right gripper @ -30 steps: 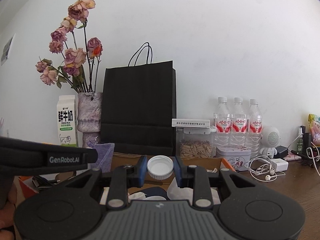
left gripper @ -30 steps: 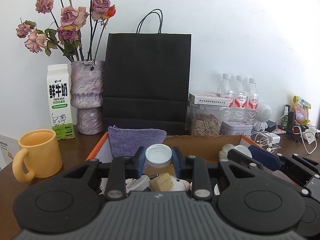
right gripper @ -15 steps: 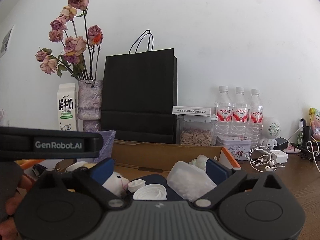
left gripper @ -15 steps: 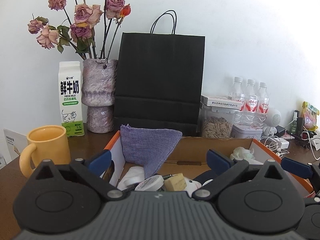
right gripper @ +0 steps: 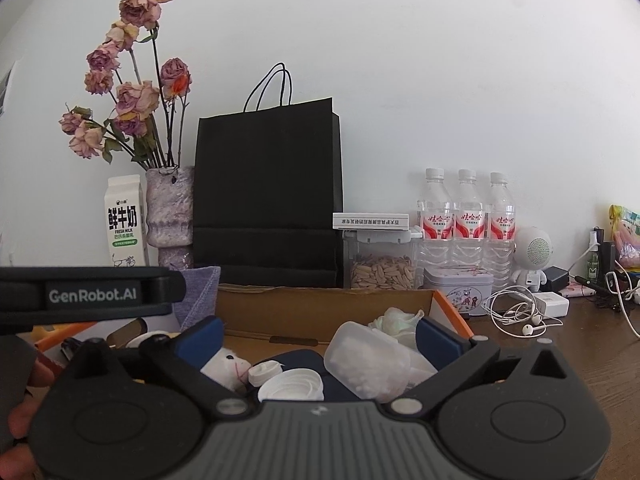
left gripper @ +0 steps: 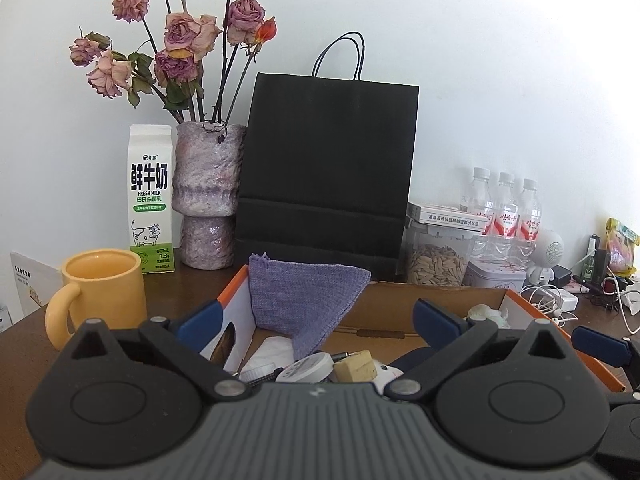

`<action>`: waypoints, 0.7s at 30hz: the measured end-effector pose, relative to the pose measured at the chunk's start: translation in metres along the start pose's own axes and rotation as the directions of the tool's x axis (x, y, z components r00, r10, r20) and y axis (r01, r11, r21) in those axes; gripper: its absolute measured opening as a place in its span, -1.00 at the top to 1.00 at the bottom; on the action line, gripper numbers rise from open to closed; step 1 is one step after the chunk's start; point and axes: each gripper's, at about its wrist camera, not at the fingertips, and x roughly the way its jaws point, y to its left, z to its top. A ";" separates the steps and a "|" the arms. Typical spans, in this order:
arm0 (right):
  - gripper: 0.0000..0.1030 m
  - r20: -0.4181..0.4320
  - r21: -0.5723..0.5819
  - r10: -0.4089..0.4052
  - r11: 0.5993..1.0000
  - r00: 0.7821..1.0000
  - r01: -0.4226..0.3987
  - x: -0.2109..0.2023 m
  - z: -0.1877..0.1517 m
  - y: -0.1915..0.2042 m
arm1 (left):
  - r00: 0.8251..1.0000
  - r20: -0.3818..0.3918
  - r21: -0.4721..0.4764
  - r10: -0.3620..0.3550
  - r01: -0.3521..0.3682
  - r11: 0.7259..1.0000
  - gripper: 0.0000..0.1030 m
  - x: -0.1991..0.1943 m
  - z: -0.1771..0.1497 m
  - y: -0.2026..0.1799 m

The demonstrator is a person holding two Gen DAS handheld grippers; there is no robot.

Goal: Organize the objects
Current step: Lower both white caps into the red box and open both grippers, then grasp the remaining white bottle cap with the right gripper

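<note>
An open cardboard box (left gripper: 400, 310) with orange edges lies below both grippers. A purple cloth (left gripper: 300, 304) hangs over its far left corner. My left gripper (left gripper: 316, 320) stands wide open above the box, nothing between its fingers. Under it lie a white lid (left gripper: 306, 368) and a cork-coloured block (left gripper: 354, 366). My right gripper (right gripper: 320, 336) has its jaws opening wide over the same box (right gripper: 300, 312), with nothing held. Below it rest a white lid (right gripper: 290, 386), a small cap (right gripper: 264, 372), a white plush toy (right gripper: 226, 364) and a clear plastic container (right gripper: 368, 360).
A yellow mug (left gripper: 104, 288), a milk carton (left gripper: 151, 200), a vase of dried roses (left gripper: 208, 192) and a black paper bag (left gripper: 328, 168) stand behind the box. Water bottles (right gripper: 468, 216), a seed jar (right gripper: 382, 268), a tin (right gripper: 458, 288) and earphones (right gripper: 520, 312) crowd the right.
Each gripper held a white lid between its jaws a second ago. Both have opened wide, and the lids now lie down in the box.
</note>
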 end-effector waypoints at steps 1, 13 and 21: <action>-1.00 0.000 0.003 -0.003 1.000 1.000 0.003 -0.001 0.000 0.000 | 1.000 0.005 0.000 0.001 -0.001 1.000 -1.00 -0.002 0.000 0.000; -1.00 0.006 -0.011 -0.023 1.000 1.000 0.023 -0.029 -0.004 -0.004 | 0.999 0.038 -0.004 0.033 -0.033 0.999 -1.00 -0.029 -0.009 0.010; -1.00 -0.010 -0.023 -0.032 0.999 0.999 0.032 -0.055 -0.009 -0.016 | 0.999 0.030 0.011 0.029 -0.030 0.999 -1.00 -0.053 -0.018 0.013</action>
